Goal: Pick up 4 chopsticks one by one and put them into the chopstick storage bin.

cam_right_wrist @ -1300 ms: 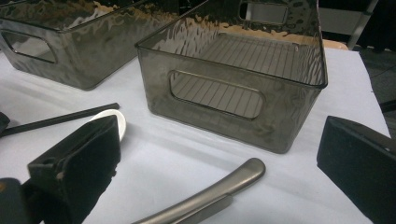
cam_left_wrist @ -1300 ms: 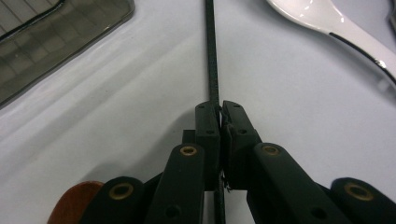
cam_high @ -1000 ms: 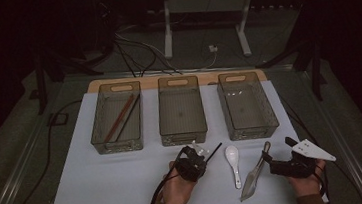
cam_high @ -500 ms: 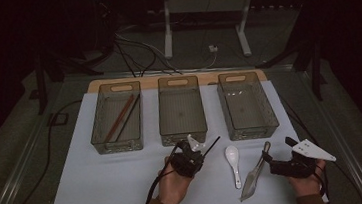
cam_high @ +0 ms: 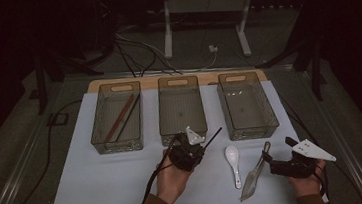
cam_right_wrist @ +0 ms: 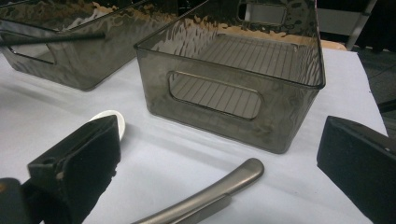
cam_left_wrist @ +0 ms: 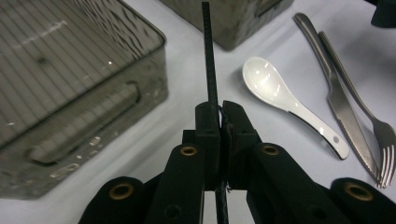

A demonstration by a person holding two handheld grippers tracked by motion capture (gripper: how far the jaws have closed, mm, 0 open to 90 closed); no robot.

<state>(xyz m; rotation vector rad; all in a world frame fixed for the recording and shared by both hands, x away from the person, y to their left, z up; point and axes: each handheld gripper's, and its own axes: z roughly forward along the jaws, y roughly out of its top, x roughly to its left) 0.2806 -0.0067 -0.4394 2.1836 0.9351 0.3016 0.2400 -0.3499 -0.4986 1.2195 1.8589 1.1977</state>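
My left gripper is shut on a thin black chopstick, held off the mat in front of the middle bin. In the left gripper view the chopstick runs straight up between the closed jaws of the left gripper. A white spoon lies to its right, then a knife and fork side by side. My right gripper rests by their handles. In the right gripper view the right gripper stands open, with a metal handle lying between its jaws, untouched.
Three smoky clear bins stand in a row at the back of the white mat. The left bin holds brown chopsticks; the right bin looks bare inside. Cables and a stand lie beyond the table.
My left gripper has lifted with the black chopstick and drifted slightly toward the bins. The right gripper has stayed where it was.
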